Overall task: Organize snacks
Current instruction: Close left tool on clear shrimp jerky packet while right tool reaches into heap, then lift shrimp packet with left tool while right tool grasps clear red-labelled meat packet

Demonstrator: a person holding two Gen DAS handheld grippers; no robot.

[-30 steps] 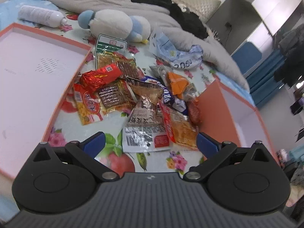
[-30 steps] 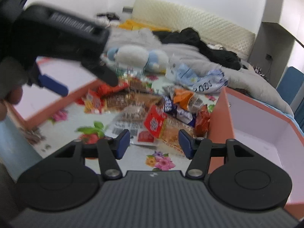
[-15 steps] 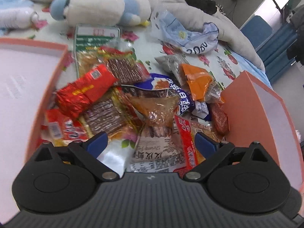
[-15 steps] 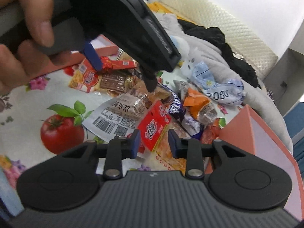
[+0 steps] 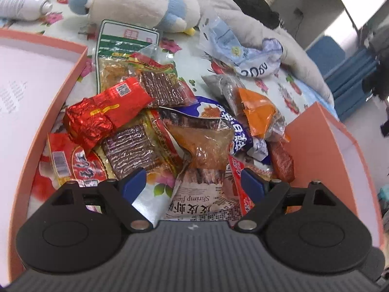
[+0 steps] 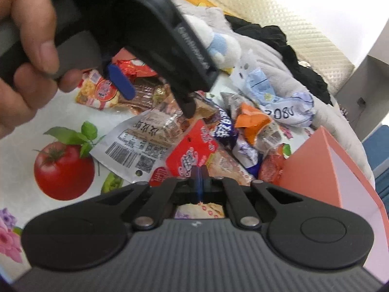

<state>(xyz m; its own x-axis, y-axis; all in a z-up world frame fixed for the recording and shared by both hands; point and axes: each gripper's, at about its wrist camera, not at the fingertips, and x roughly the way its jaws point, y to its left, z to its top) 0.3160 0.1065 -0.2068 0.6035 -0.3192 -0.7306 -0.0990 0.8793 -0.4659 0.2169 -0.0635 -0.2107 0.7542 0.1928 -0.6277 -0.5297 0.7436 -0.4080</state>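
Both hand-held grippers have descended onto the snack pile. Right hand-held gripper [image 6: 199, 178] is clenched on the red packet [image 6: 192, 149]; left hand-held gripper [image 5: 192, 182] is closing, ungripped, over the shrimp packet [image 5: 199, 199] between two orange boxes [image 5: 313, 133]. Packets appear light, crinkly, slippery: grasp sealed edges.

The snack pile [image 5: 175, 126] lies between two boxes: one box [image 5: 36, 92] at nine o'clock, other box [image 5: 323, 146] at three. A plush toy [image 5: 136, 2] sits at twelve.

A bedroom at home: a rumpled grey quilt [image 5: 255, 24], a white-and-blue plush toy [image 5: 136, 2] and a cream quilted headboard [image 6: 279, 17].
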